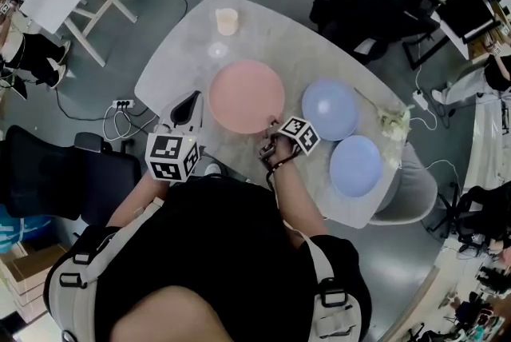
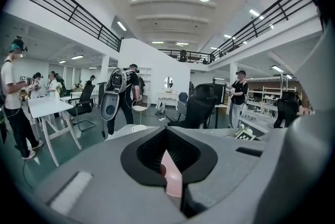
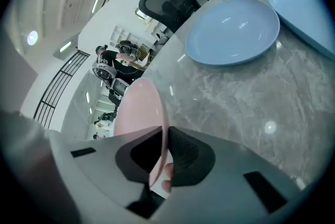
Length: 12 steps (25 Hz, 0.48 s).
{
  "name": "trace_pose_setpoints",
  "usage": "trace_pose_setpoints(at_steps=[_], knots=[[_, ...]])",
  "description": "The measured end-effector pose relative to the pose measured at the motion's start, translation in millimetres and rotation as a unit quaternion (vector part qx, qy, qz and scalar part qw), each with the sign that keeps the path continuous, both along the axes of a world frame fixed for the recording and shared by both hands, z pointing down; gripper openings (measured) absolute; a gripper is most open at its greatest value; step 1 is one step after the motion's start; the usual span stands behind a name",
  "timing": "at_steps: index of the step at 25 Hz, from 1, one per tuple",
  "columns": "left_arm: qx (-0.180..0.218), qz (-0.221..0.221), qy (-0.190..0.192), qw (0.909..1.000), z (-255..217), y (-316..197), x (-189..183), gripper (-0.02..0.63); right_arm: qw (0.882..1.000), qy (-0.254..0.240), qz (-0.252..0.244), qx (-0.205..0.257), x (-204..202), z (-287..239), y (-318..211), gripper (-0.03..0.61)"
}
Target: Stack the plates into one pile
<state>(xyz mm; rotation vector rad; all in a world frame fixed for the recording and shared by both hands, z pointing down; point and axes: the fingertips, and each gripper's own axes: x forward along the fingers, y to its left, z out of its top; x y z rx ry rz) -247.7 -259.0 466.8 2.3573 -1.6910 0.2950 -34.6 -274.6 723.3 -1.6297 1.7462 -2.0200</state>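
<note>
From the head view I see the pink plate [image 1: 246,97] on the table [image 1: 271,37], with the two blue plates [image 1: 330,109] to its right.

In the left gripper view, my left gripper [image 2: 166,148] has its jaws together with only a pink sliver showing, gripping nothing.

In the right gripper view, my right gripper [image 3: 161,140] has its jaws clamped on the pink plate's [image 3: 138,108] rim, and the plate is tilted edge-on.

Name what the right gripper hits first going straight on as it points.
The round pink plate clamped in the right gripper; beyond it, probably the grey marble tabletop.
</note>
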Motion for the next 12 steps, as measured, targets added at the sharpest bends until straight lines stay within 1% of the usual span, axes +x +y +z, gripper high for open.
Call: trace_pose_setpoints(at_steps=[5, 9, 12], knots=[[-0.003, 0.038, 0.008, 0.9993, 3, -5, 25, 0.005, 0.998, -0.012, 0.048, 0.037, 28, -36, -1, 0.028], [-0.006, 0.076, 0.012, 0.9971, 5, -10, 55, 0.005, 0.994, -0.005, 0.097, 0.06, 68, -56, 4, 0.028], [-0.009, 0.105, 0.012, 0.9944, 8, -12, 79, 0.005, 0.988, 0.007, 0.14, 0.071, 104, -63, 13, 0.028]])
